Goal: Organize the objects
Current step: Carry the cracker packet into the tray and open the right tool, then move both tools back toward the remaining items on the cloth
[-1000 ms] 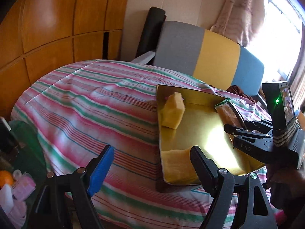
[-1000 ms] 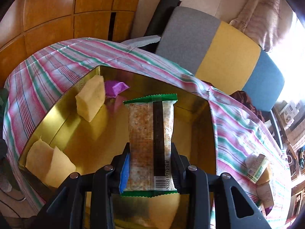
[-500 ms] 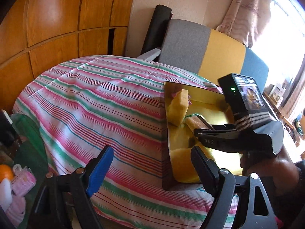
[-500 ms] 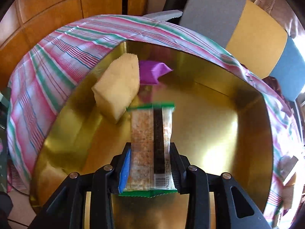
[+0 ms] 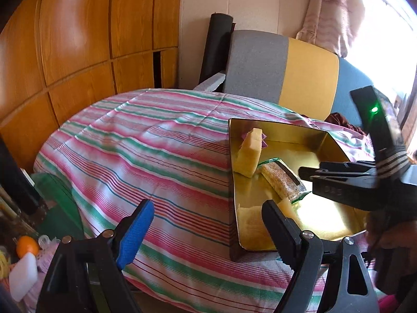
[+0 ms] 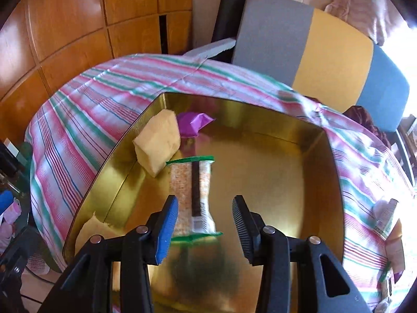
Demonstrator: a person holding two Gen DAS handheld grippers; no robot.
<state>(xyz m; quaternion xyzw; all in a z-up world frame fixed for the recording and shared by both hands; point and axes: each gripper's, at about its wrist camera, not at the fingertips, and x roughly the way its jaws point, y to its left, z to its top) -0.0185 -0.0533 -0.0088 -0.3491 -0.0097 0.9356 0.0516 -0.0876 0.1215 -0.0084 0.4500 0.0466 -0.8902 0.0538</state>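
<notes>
Right claw (image 6: 206, 216): jaws apart, nothing gripped. Snack packet (image 6: 192, 195) lies flat in gold tray (image 6: 286, 182), just ahead of the claw at 12 o'clock. Yellow sponge (image 6: 157, 143) at packet's 11 o'clock, purple wrapper (image 6: 194, 124) behind it. Left claw (image 5: 206, 224): jaws wide apart, empty, over striped tabletop (image 5: 146, 151) w/ tray at its 2 o'clock.

Little can be read. In the left wrist view the right claw (image 5: 310, 172) carries small embossed characters on the side of its black body, too blurred to make out. The snack packet (image 6: 192, 195) in the gold tray (image 6: 323, 156) shows a barcode patch with illegible digits.
</notes>
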